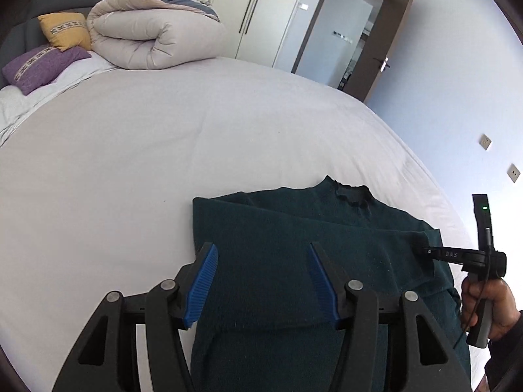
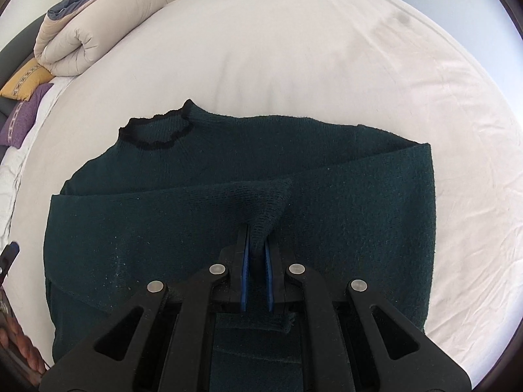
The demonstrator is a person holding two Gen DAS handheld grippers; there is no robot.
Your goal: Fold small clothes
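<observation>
left gripper (image 1: 263,285) wide and empty above the dark green sweater (image 2: 228,228) (spread on the white bed sheet (image 1: 163,147)). right gripper (image 2: 256,251) pinched narrow on a fold of sleeve knit. sleeves crossed over the body, likely halfway; bottom-to-collar fold left. rolled duvet (image 1: 153,32), pillows, wardrobe, open door (image 1: 376,42) beyond.
</observation>
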